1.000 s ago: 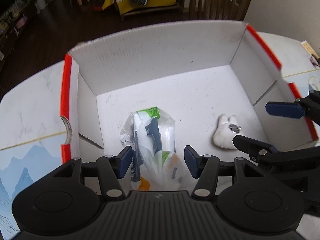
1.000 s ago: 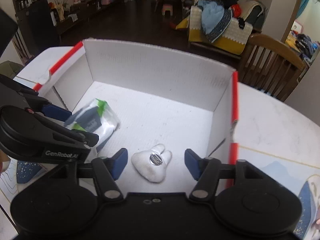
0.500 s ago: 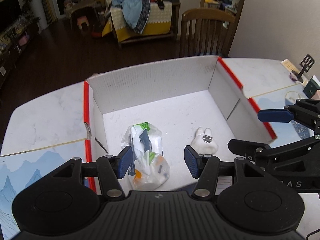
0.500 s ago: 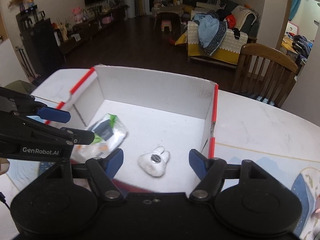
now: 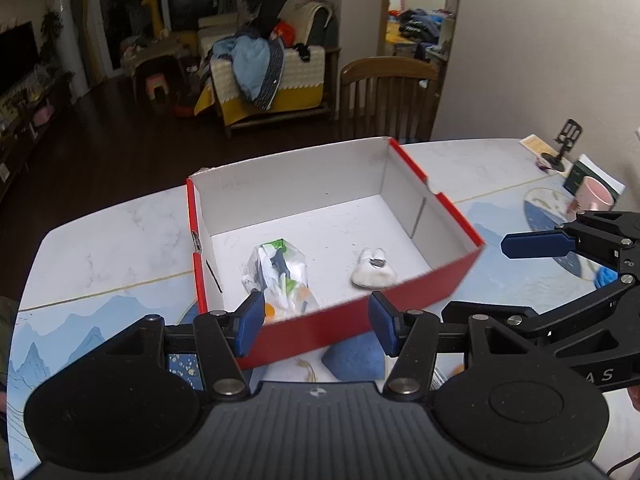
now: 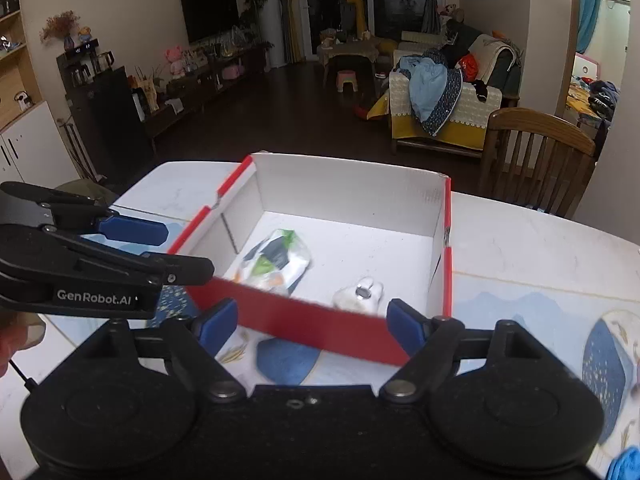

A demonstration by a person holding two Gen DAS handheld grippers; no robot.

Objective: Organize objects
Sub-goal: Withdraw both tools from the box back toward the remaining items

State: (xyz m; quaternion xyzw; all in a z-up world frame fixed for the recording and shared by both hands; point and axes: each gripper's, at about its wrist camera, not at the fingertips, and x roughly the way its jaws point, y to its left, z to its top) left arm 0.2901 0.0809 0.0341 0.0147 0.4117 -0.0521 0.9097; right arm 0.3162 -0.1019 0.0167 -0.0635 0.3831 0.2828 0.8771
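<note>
Box [image 5: 400,304] with packet [image 5: 280,276], white toy [image 5: 374,270]

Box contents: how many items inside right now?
2. A plastic packet lies on the floor of the red box toward its left wall; a small white plush lies toward its right. The near wall may hide something small.

The box [image 5: 420,284] looks like corrugated cardboard, matt red outside and white within. Its packet [image 5: 280,276] is glossy, crinkled clear plastic. The table [image 5: 116,240] shows smooth, marble-patterned stone, perhaps only printed laminate.
</note>
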